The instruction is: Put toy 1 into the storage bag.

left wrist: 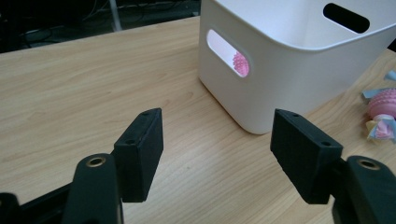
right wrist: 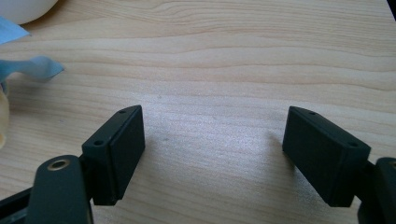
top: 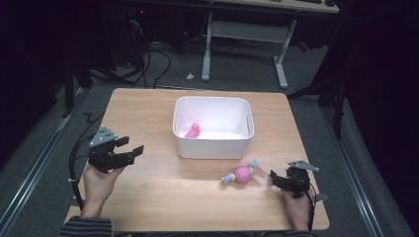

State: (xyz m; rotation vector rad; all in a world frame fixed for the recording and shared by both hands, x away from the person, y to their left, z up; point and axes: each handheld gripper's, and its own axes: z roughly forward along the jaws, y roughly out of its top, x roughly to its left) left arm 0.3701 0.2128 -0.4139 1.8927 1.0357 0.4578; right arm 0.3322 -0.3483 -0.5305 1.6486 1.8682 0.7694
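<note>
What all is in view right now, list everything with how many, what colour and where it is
Table: one, light wood, centre of the high view.
Bin: one, white, with handle slots, on the far middle of the table.
Toy in bin: one, pink, on the bin floor at its left side; seen through a slot in the left gripper view.
Ball toy: one, pink with pale blue and yellow ends, on the table in front of the bin, towards the right.
Desk frame: one, white legs, on the floor beyond the table.
Cables: several, black, on the floor at far left.
Left gripper: one, black, open, near the table's left edge.
Right gripper: one, black, open, just right of the ball toy.
Hands: two, holding the grippers.
</note>
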